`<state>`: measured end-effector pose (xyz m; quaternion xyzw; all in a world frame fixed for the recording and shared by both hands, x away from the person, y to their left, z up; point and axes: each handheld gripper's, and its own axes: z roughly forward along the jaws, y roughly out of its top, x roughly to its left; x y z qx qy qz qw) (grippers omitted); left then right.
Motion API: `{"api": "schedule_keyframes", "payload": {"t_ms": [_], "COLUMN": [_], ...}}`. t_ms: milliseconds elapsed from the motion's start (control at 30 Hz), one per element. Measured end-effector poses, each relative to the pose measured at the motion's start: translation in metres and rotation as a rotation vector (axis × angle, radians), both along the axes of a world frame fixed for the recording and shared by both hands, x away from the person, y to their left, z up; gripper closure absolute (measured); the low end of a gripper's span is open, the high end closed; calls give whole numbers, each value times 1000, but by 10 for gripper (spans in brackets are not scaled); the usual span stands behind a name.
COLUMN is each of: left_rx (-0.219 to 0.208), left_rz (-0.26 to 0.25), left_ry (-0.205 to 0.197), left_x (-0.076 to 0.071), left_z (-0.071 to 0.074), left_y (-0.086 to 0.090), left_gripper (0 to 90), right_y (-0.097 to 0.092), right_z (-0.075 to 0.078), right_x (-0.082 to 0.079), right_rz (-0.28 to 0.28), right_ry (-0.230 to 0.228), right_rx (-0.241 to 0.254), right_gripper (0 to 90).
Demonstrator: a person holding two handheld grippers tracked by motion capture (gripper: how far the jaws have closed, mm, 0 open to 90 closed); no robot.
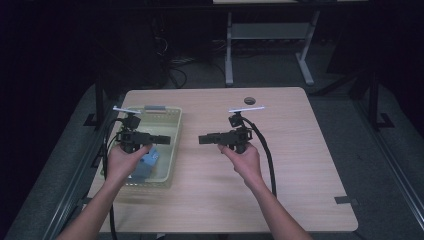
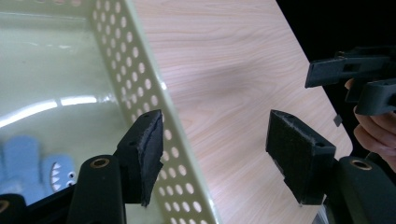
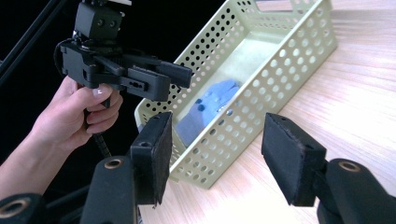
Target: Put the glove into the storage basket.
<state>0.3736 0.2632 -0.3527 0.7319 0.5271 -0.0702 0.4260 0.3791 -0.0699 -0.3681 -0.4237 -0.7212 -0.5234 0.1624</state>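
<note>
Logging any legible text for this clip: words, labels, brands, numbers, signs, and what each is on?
None can be read in any view.
The basket, the blue shark-face cloth item inside it, the table, the left gripper and the right gripper bear no visible lettering.

no readable text, labels or signs
</note>
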Motion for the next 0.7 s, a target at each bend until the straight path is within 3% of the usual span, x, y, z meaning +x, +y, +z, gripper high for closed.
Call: {"api": "schedule_keyframes", "payload": {"t_ms": [700], "left_rx": [-11], "left_rz": [-51], "left_ry": [-30], "left_x": [0], "left_z": [4], "left_y": [-34], "left_gripper": [318], "right_y": [-41], "right_z": [-4], "right_x": [-10], "right_rz": [-57], "right_ry": [23], "right_rx": [5], "right_gripper": [385]}}
